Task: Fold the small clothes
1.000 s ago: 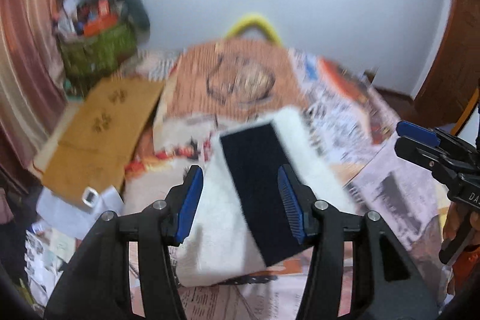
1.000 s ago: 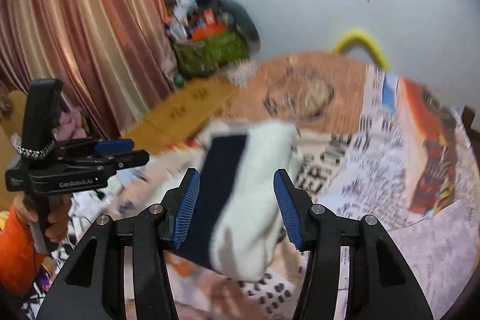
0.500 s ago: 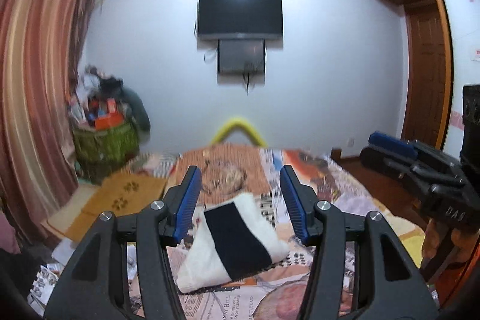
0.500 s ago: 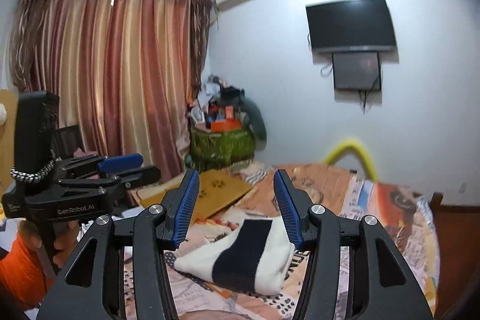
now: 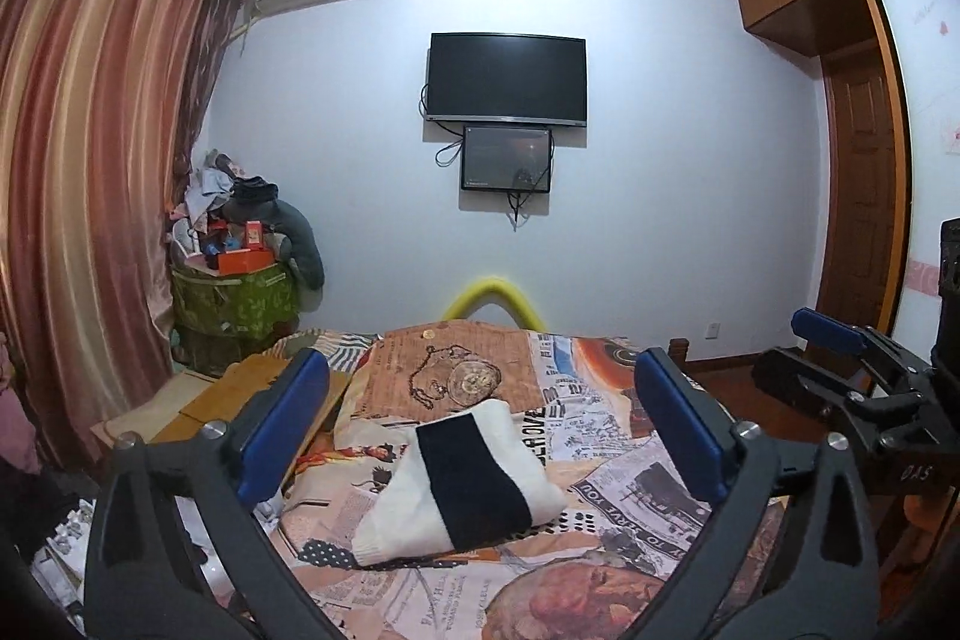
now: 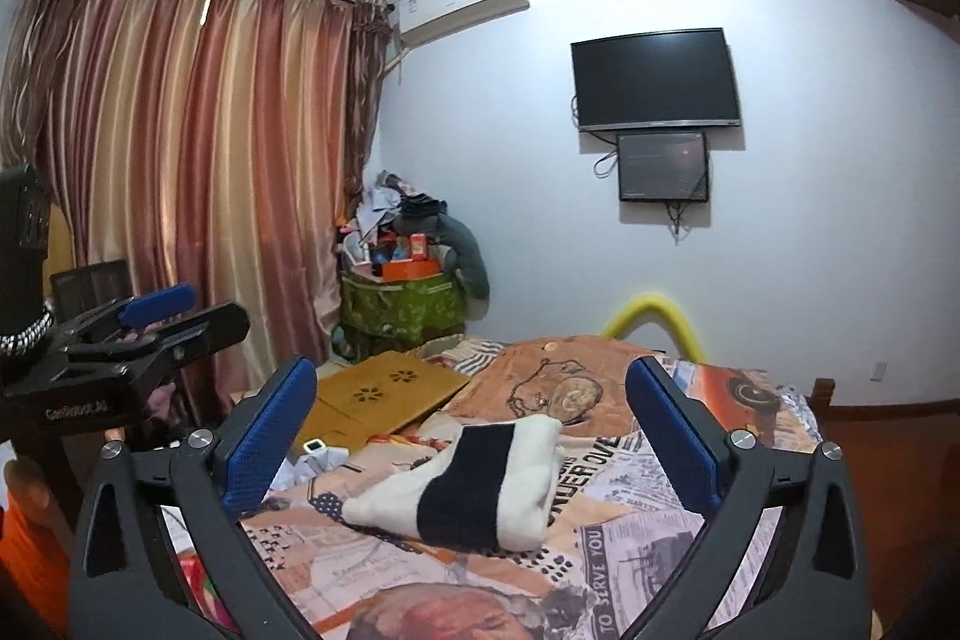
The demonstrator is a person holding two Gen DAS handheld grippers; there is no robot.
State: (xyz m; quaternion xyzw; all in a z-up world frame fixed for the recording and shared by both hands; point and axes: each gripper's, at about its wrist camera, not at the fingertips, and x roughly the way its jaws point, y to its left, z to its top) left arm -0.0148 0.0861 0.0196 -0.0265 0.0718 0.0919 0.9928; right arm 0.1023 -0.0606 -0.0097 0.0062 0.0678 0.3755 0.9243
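A folded white sweater with a wide black stripe (image 5: 462, 487) lies on the newspaper-print bedspread (image 5: 612, 484); it also shows in the right wrist view (image 6: 468, 484). My left gripper (image 5: 480, 436) is open and empty, held back from and above the sweater. My right gripper (image 6: 474, 436) is open and empty too, also back from the sweater. Each gripper shows from the side in the other's view, the right one at the right edge (image 5: 840, 340) and the left one at the left edge (image 6: 156, 316).
A wooden lap board (image 6: 384, 394) lies off the bed's left side. A green basket heaped with clutter (image 6: 402, 304) stands by the curtain (image 6: 198, 196). A yellow foam arch (image 5: 492, 298) is at the bed's far end. A wooden door (image 5: 864, 220) is at right.
Both grippers have drawn back and tilted up from the sweater, so it looks smaller and lower. Their jaws stand wider apart than half a second ago. The sweater has not moved.
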